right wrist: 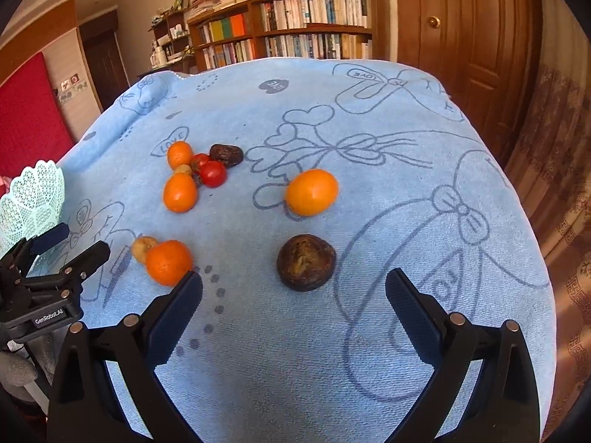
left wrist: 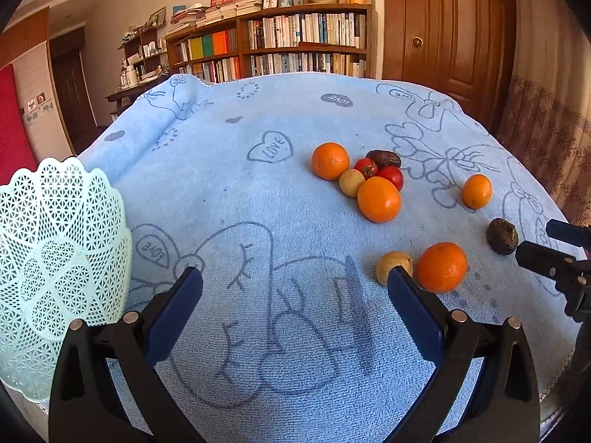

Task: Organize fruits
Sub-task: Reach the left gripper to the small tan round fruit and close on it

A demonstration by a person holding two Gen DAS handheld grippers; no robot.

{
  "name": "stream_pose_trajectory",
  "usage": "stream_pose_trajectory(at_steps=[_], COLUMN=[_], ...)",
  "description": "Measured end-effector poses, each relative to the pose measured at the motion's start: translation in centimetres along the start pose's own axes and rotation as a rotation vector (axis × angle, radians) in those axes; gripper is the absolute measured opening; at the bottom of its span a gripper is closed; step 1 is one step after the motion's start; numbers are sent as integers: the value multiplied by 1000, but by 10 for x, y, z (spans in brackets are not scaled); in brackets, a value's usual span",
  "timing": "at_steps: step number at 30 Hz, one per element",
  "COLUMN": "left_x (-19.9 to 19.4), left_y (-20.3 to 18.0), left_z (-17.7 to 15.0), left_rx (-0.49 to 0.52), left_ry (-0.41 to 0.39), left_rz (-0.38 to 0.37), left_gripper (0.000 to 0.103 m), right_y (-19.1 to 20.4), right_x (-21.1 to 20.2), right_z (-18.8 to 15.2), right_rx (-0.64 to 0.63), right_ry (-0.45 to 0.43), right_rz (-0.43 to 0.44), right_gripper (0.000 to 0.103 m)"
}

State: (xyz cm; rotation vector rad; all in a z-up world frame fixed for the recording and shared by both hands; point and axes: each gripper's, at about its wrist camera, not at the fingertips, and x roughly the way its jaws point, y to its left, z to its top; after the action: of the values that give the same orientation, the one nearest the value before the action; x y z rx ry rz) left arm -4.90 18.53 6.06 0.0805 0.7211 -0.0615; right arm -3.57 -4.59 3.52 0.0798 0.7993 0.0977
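Fruit lies loose on a light blue towel [left wrist: 258,192]. A far cluster holds oranges [left wrist: 378,199], red tomatoes [left wrist: 391,176], a small yellow fruit [left wrist: 351,182] and a dark wrinkled fruit [left wrist: 384,158]. One orange [right wrist: 312,192] lies alone. Closer sit an orange [left wrist: 442,267] touching a yellow-brown fruit [left wrist: 392,264], and a dark brown fruit [right wrist: 306,262]. My left gripper [left wrist: 295,277] is open over bare towel, left of that pair. My right gripper [right wrist: 293,280] is open just short of the dark brown fruit. A pale green mesh basket [left wrist: 55,258] stands at the left.
The towel [right wrist: 369,221] covers a rounded table whose edge drops off at the right and front. A bookshelf [left wrist: 295,44] and a wooden door [left wrist: 454,37] stand behind. A patterned curtain [right wrist: 561,184] hangs at the right.
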Motion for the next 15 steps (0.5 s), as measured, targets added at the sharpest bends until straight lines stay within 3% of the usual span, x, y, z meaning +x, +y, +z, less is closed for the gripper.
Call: stream_pose_trajectory(at_steps=[4,10,12,15], left_x=[4,11,14,22], left_y=[-5,-26,-33,-37], left_z=[1,1,1,3], left_rx=[11,149,187,198], left_ry=[23,68,81,117], left_rz=[-4,-21,-29,-52], left_gripper=[101,100,88,84], right_y=[-12,-3,-1,-3], right_x=[5,8,9,11], right_z=[0,-2,-2,-3], right_rx=[57,32,30,41], right_ry=[19,35,39,54], right_rz=[-2,8,11,20], right_gripper=[98,98,98,98])
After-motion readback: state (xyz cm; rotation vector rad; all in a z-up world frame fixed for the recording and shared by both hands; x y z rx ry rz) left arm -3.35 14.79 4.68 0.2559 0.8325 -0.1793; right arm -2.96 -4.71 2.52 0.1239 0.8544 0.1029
